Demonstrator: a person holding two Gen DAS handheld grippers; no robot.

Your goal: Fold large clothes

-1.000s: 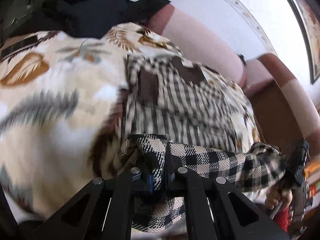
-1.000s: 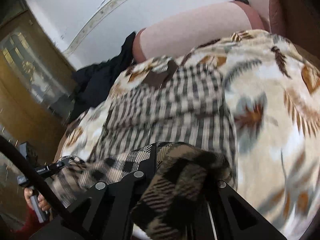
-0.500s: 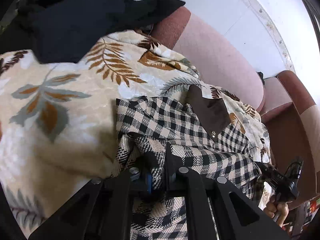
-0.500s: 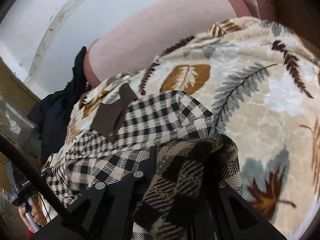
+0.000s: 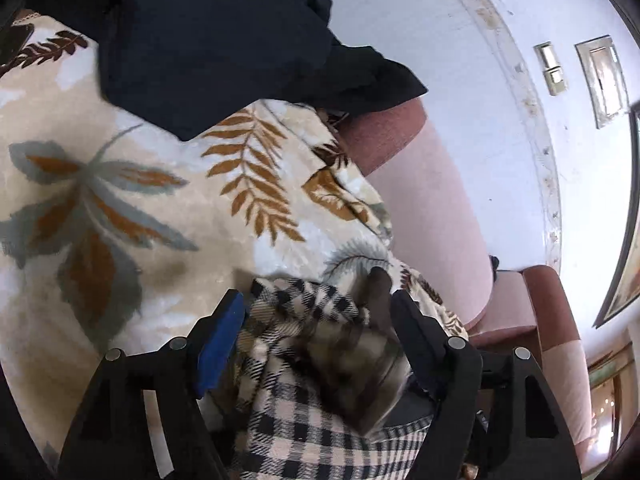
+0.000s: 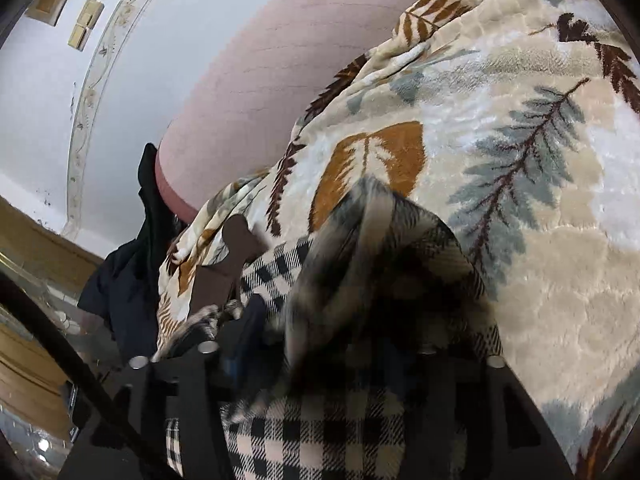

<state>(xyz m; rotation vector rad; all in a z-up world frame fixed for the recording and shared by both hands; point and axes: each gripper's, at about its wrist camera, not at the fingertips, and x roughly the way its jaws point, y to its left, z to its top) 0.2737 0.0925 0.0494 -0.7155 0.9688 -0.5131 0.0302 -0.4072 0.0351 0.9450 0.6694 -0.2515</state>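
A black-and-cream checked shirt (image 5: 312,332) with a brown collar (image 6: 236,248) lies folded over on a leaf-print blanket (image 5: 132,208). My left gripper (image 5: 320,316) is open, its jaws wide apart on either side of the bunched shirt fabric. In the right wrist view the shirt (image 6: 372,280) is heaped over my right gripper (image 6: 320,344) and hides the fingertips; the jaw bases stand wide apart, so it reads as open.
The blanket (image 6: 520,160) covers a pink sofa with a padded backrest (image 5: 432,216). A dark navy garment (image 5: 224,40) lies on the blanket at the far left end. A white wall (image 5: 460,40) rises behind the sofa.
Both grippers carried the shirt's lower edge forward over its upper part toward the backrest. Both jaws have opened and let go of the fabric.
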